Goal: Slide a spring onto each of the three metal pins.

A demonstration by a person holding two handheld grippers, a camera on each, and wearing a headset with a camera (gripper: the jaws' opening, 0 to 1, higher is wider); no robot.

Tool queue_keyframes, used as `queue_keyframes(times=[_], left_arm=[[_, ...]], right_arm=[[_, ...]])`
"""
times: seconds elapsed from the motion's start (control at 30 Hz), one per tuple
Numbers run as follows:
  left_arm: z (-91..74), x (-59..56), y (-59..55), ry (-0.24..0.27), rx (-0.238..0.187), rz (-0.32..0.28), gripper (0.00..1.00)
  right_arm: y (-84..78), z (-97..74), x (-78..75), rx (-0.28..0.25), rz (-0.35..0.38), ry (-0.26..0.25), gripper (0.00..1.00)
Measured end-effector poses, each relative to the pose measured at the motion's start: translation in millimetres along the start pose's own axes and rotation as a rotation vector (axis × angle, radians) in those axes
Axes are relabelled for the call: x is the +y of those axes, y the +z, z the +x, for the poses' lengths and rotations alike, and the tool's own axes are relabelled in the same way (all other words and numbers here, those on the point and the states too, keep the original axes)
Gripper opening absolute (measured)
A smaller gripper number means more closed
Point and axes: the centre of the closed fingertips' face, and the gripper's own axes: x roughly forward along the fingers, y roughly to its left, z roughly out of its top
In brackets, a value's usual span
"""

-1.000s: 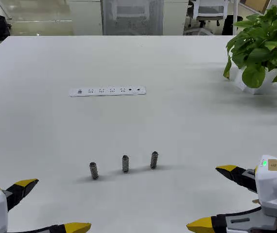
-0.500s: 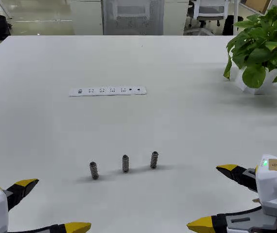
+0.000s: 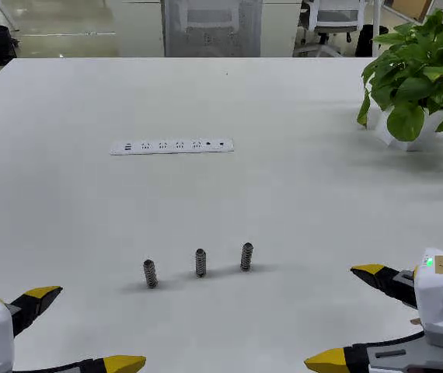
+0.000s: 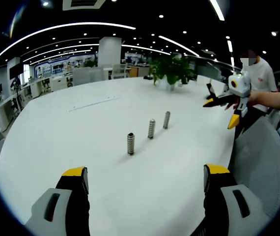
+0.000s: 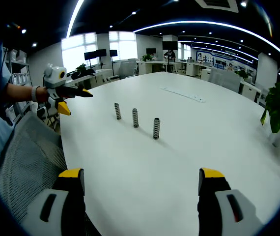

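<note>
White table (image 3: 299, 202), head view. Potted plant (image 3: 420, 74) at its far right edge. Near left edge: left gripper (image 3: 84, 328), jaws wide apart, nothing between them. Near right edge: right gripper (image 3: 344, 315), jaws likewise spread, nothing held. Power strip (image 3: 172, 145) lies flat mid-table. Three springs (image 3: 200, 263) stand upright in a short slanted row between the two grippers, a little beyond their tips, well apart from both. Pins inside the coils too small to make out.

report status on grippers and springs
Left gripper open, empty. Right gripper open, empty. Three springs upright in a row on the table, untouched. Nothing between grippers and springs.
</note>
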Motion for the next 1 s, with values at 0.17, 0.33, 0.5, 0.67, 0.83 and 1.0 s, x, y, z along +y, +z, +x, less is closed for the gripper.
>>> queue_keyframes(times=[0.17,0.33,0.5,0.67,0.83,1.0], left_arm=[[-0.5,-1.9,0.0,-0.001,0.003,0.000,0.99],[-0.9,-1.9,-0.1,-0.001,0.002,0.001,0.99],[-1.3,-1.8,0.6,-0.002,0.000,0.001,0.99],[-1.1,-1.2,0.2,-0.003,0.001,0.003,0.99],[-0.4,-0.7,0.6,-0.006,-0.002,0.003,0.99],[0.4,-1.6,-0.3,-0.006,0.002,0.006,0.99]], right_arm=[[-2.0,0.3,-1.5,0.003,-0.003,-0.001,0.98],[-2.1,0.7,-0.7,0.004,-0.004,-0.001,0.98],[-0.7,-0.2,1.0,0.004,-0.004,-0.001,0.98],[-2.0,0.1,-0.8,0.004,-0.004,-0.001,0.98],[-1.3,-0.8,0.0,0.004,-0.005,-0.003,0.98],[-1.8,-1.3,0.4,0.008,-0.006,-0.004,0.97]])
